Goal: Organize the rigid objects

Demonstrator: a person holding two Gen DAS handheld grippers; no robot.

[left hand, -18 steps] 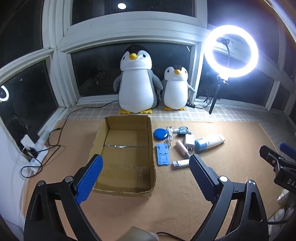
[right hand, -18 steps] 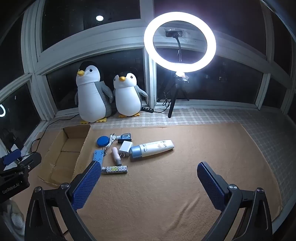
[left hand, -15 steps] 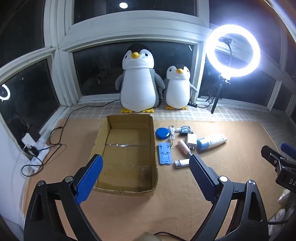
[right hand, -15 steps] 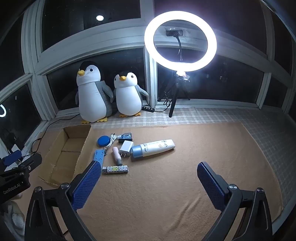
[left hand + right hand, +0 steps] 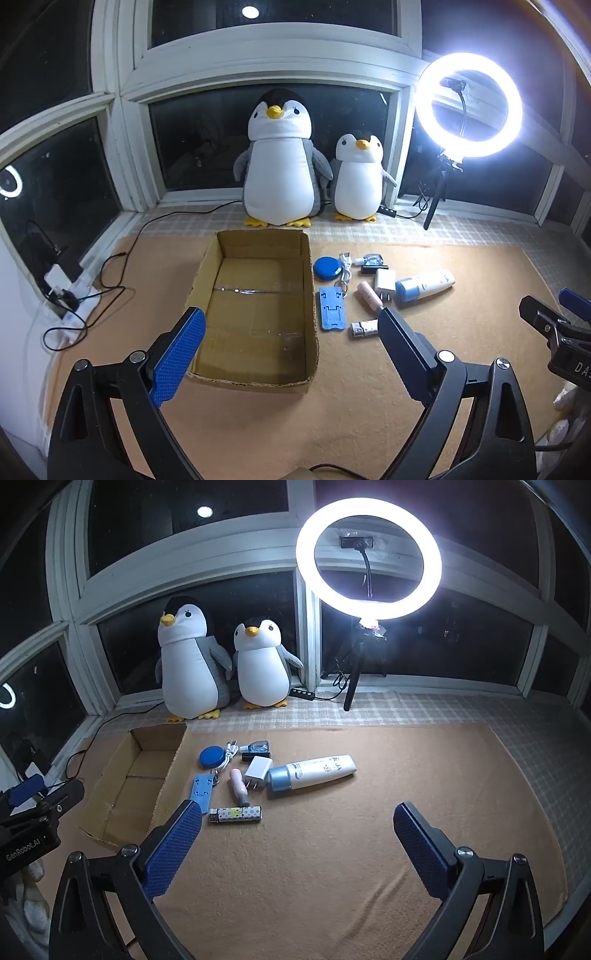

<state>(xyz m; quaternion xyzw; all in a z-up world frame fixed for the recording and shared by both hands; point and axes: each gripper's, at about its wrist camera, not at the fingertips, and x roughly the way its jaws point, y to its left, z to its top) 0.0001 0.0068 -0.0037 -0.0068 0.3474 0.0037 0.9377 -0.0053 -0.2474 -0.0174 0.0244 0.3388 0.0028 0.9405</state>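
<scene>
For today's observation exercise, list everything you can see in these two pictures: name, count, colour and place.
cardboard box: one, brown, empty, left on the mat
mat: one, tan, under everything
round disc: one, blue, beside the box
cable: one, white, by the disc
phone stand: one, blue, flat beside the box
charger plug: one, white, mid-cluster
small bottle: one, pink, lying
tube: one, white, blue cap, lying
lighter: one, patterned, nearest
toy penguins: two, white-grey, at the window
ring light: one, lit, on tripod
left gripper: jaws open
right gripper: jaws open
</scene>
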